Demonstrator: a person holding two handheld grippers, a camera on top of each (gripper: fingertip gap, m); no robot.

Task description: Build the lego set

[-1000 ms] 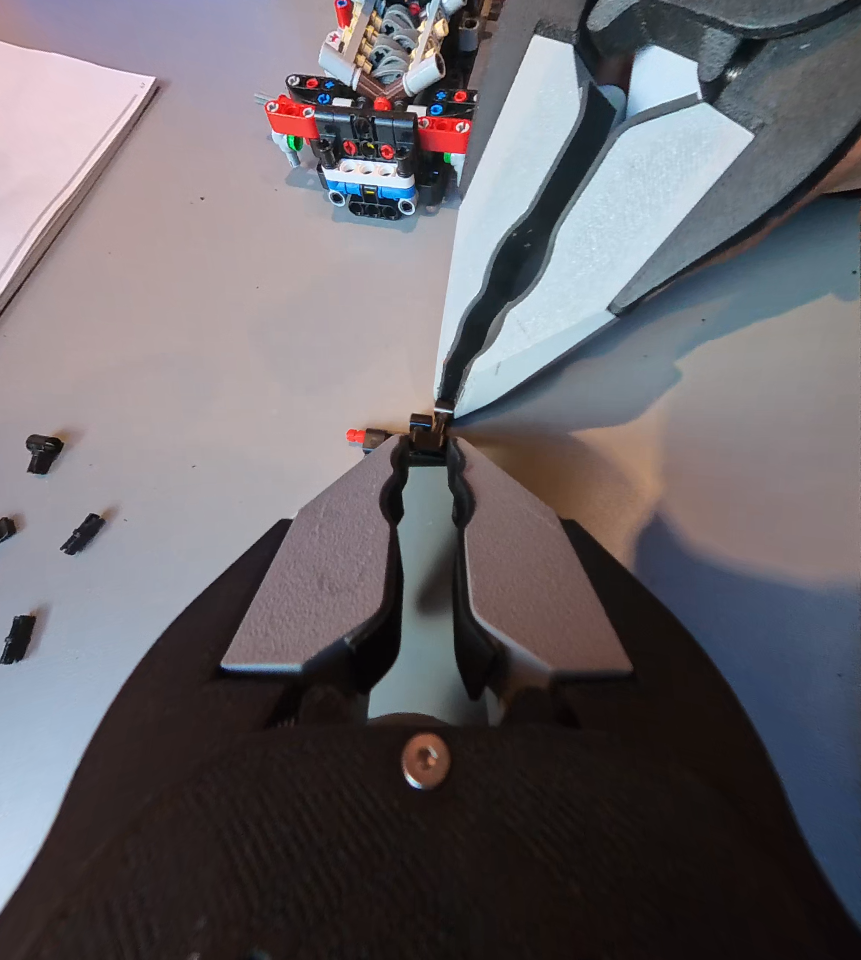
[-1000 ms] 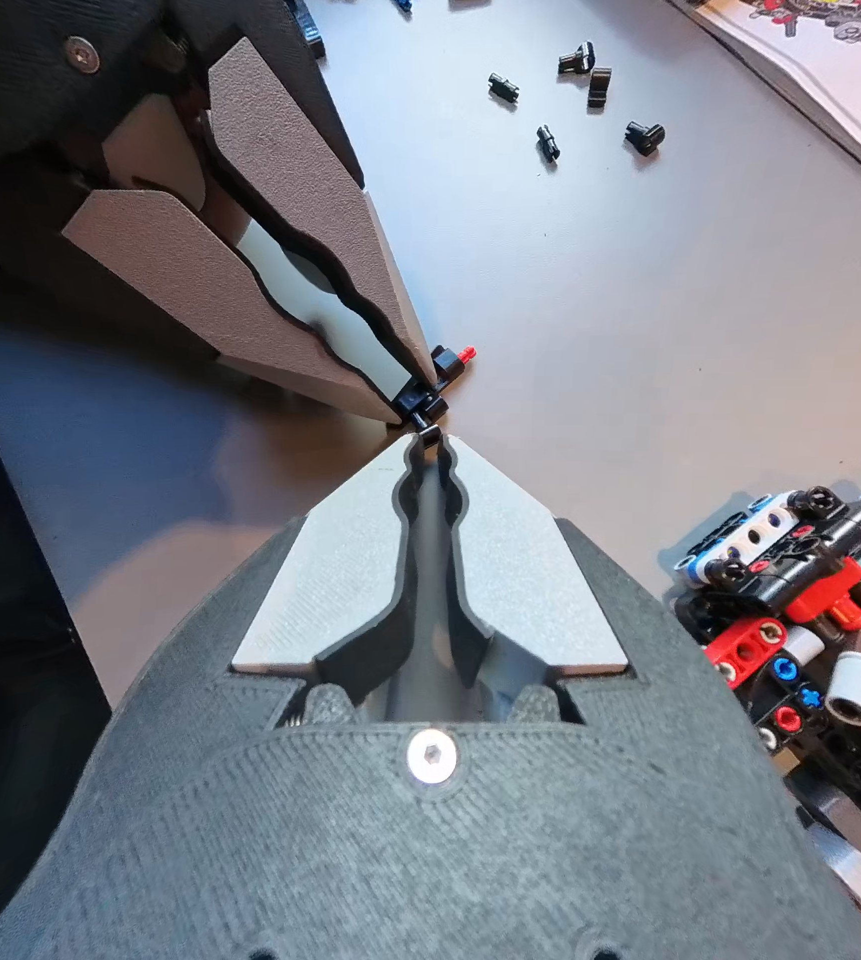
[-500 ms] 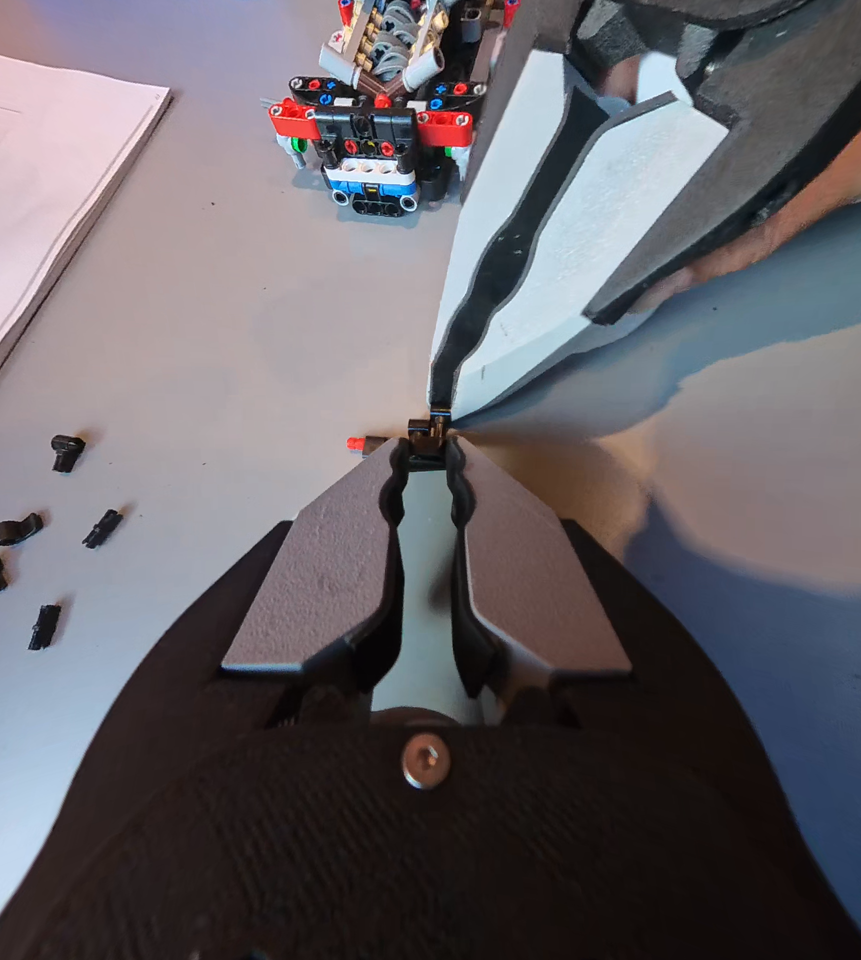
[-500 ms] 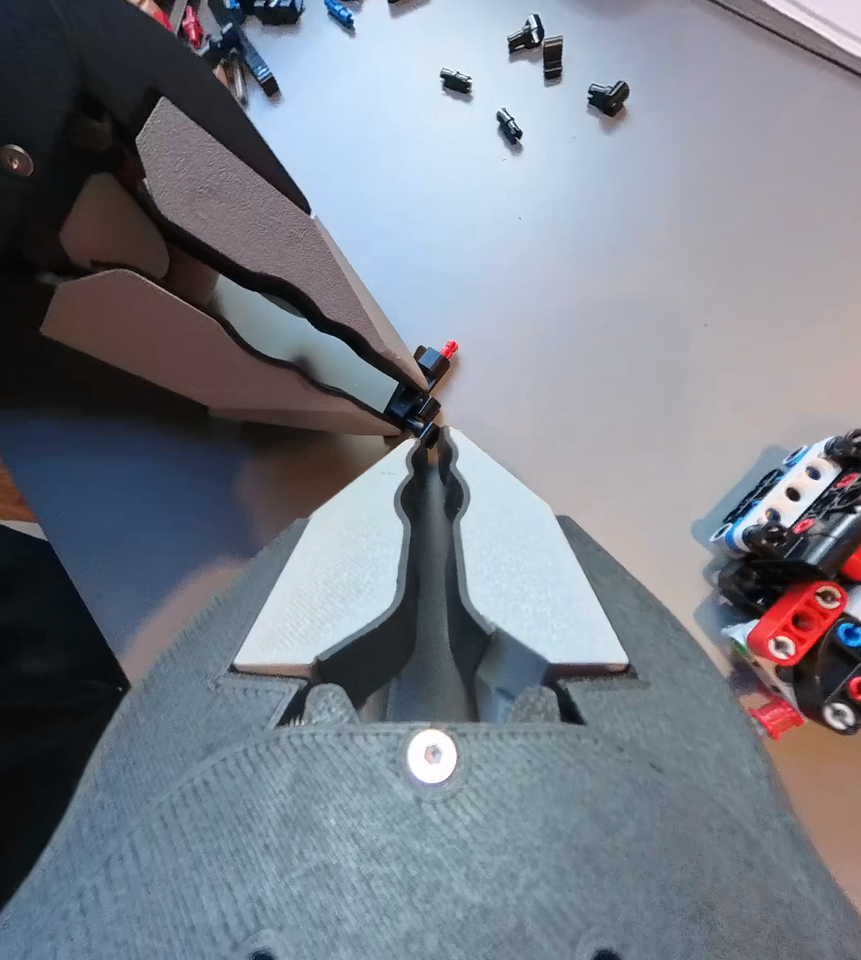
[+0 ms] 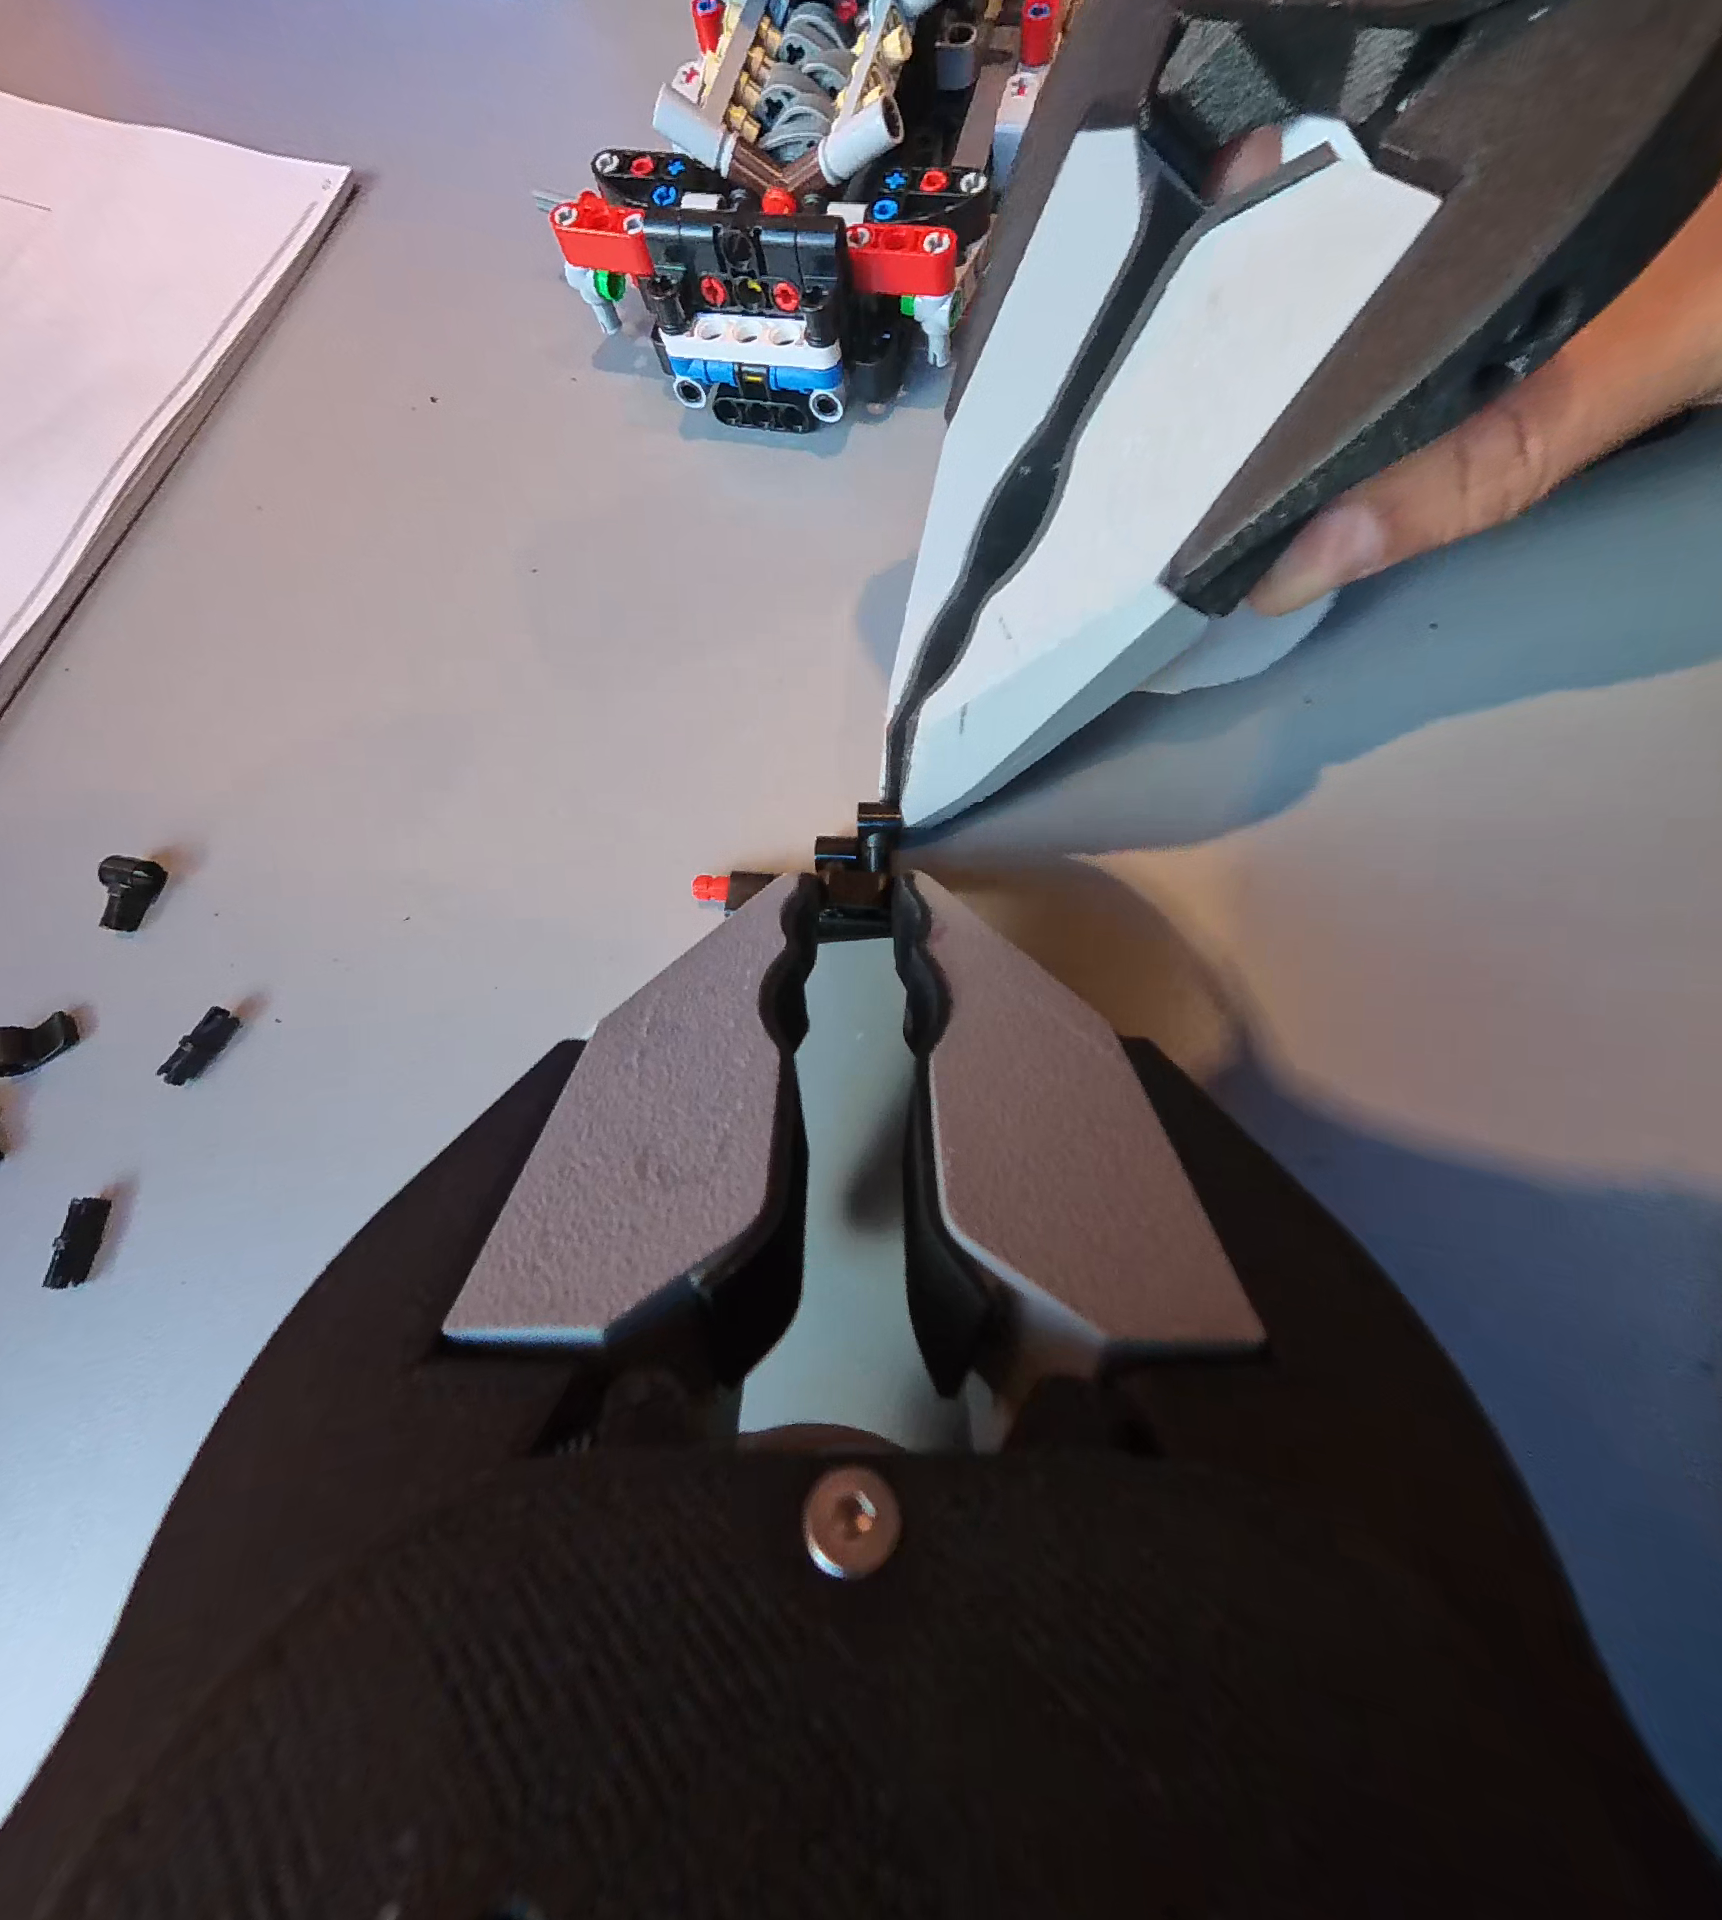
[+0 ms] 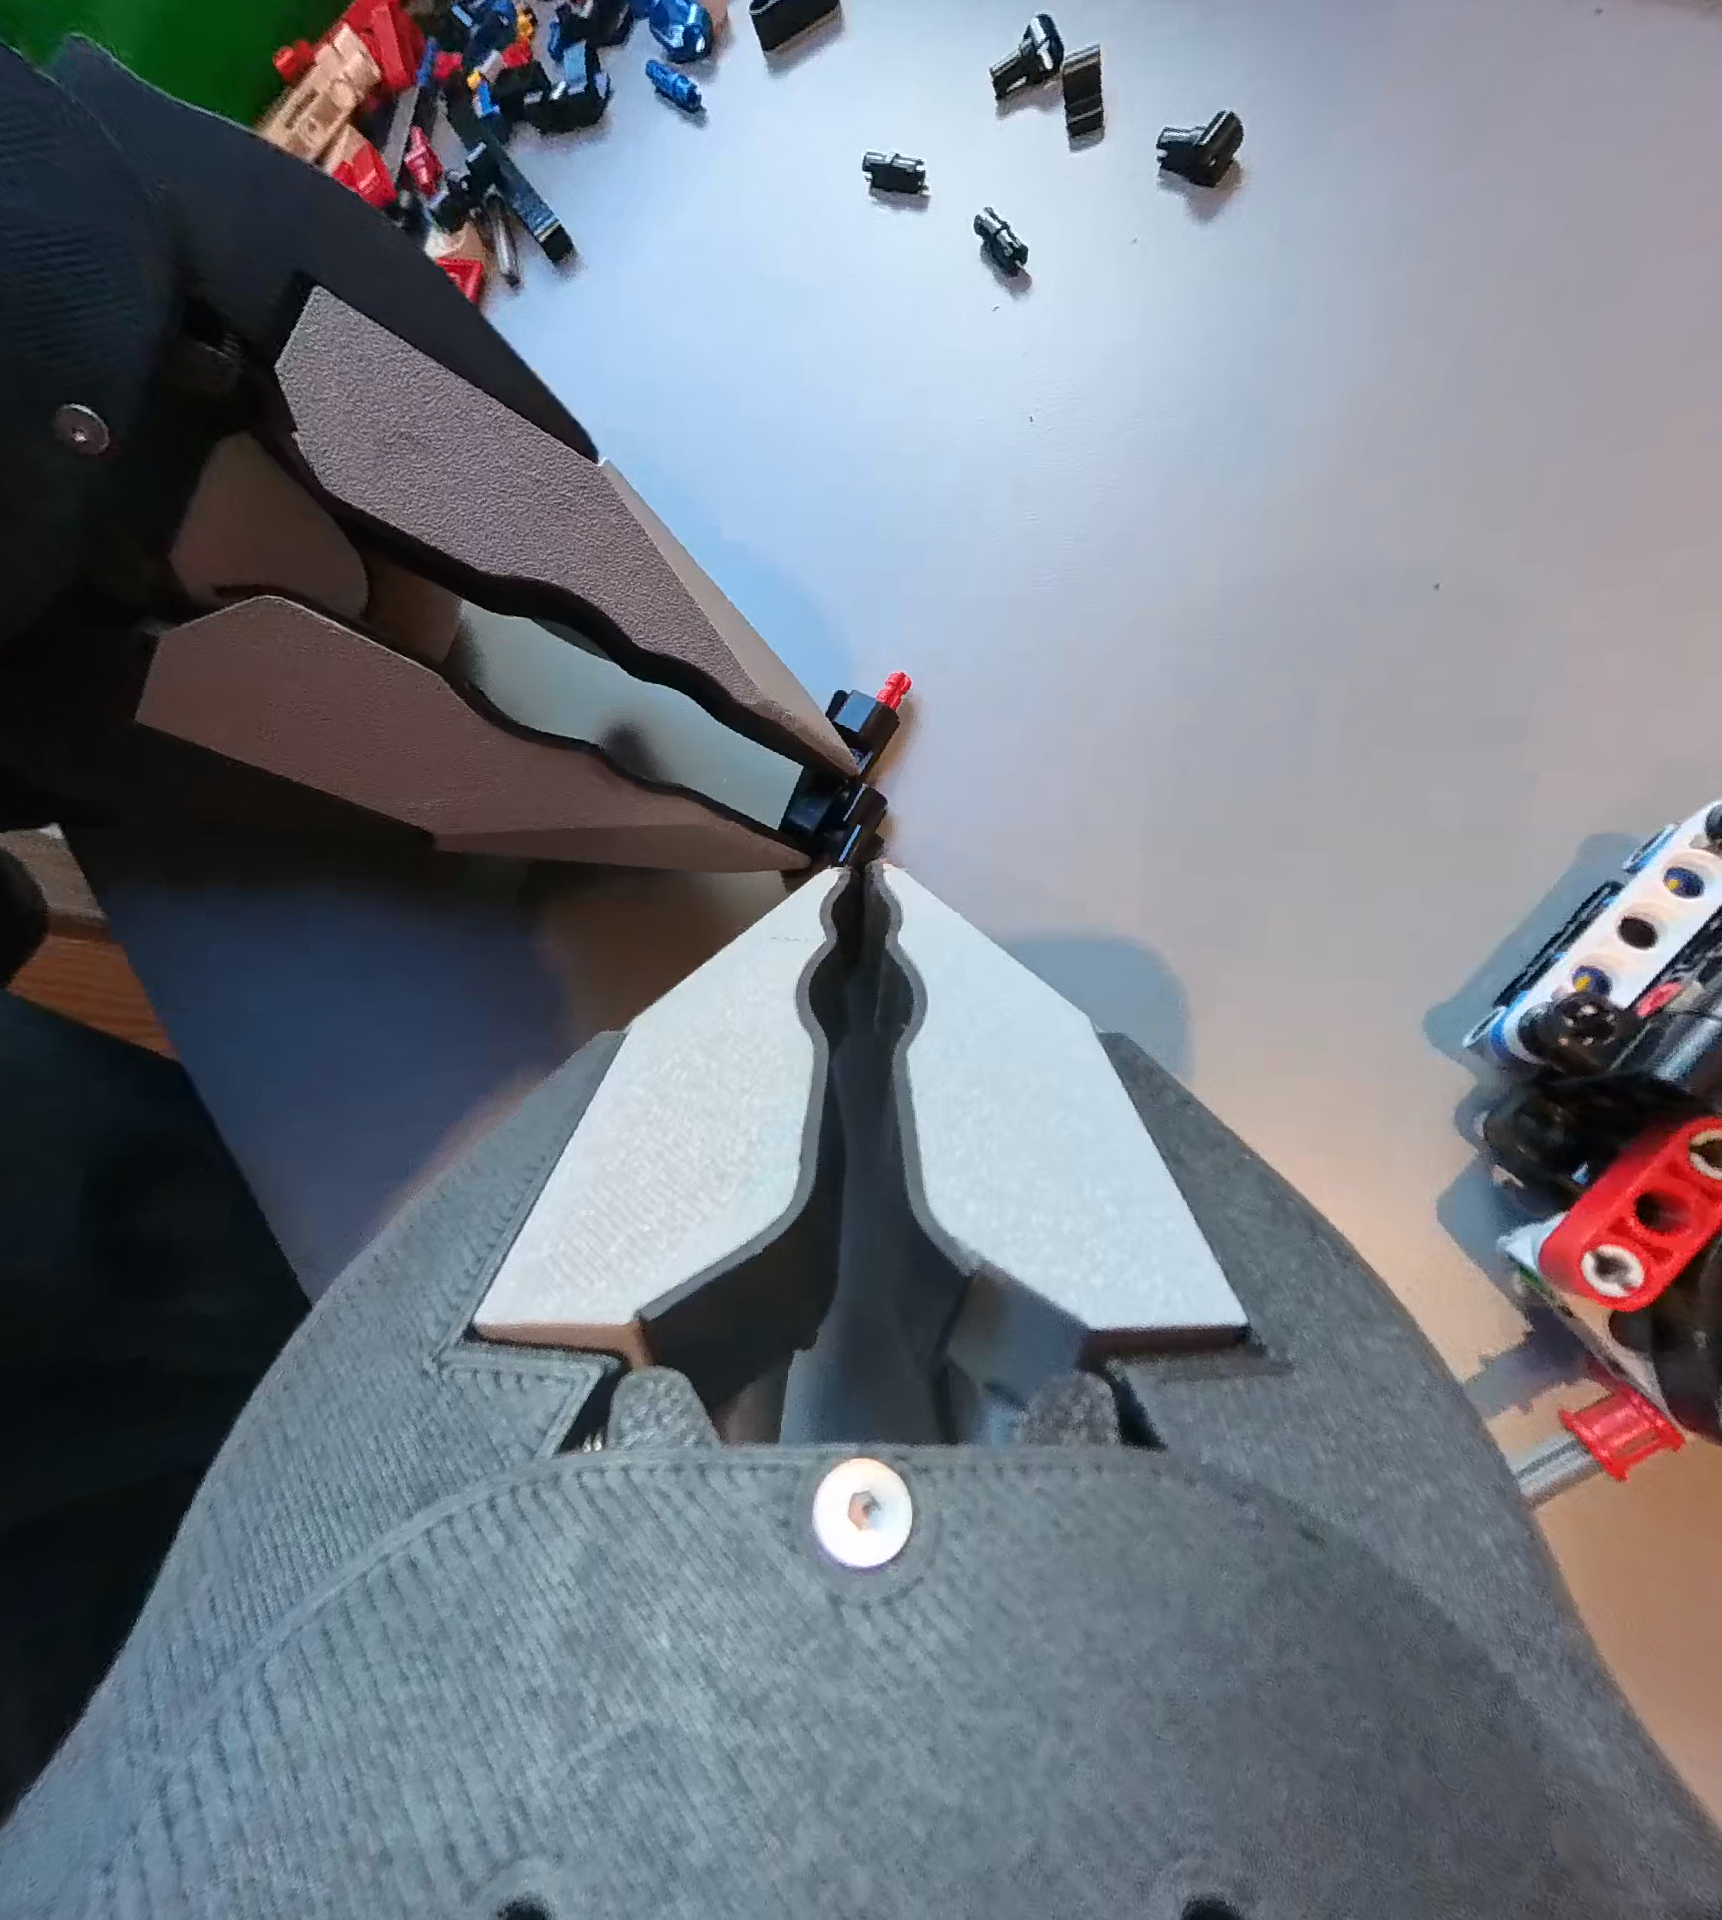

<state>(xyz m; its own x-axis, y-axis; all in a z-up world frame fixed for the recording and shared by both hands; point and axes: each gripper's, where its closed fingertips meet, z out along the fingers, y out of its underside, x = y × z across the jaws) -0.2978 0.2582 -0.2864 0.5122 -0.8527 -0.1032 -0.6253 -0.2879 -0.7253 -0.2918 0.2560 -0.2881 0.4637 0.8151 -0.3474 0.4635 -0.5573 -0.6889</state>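
Black connector piece point(image 5: 849, 896) sits pinched in the left tool point(image 5: 852, 902); the right tool point(image 6: 859, 871) is pressed together on a small black pin point(image 5: 876, 831).

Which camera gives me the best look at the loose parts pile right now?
The right wrist view: the loose parts pile shows at its top left, partly cut off by the frame edge and the left hand-held gripper. The left wrist view doesn't show it.

Bare grey tabletop point(image 5: 483, 644) lies open from nine to twelve o'clock of the meeting tips. Five black pins point(image 5: 124, 891) scatter at nine, the booklet point(image 5: 88, 343) blocks ten, the model point(image 5: 753, 281) twelve, the right gripper point(image 5: 893, 805) one.
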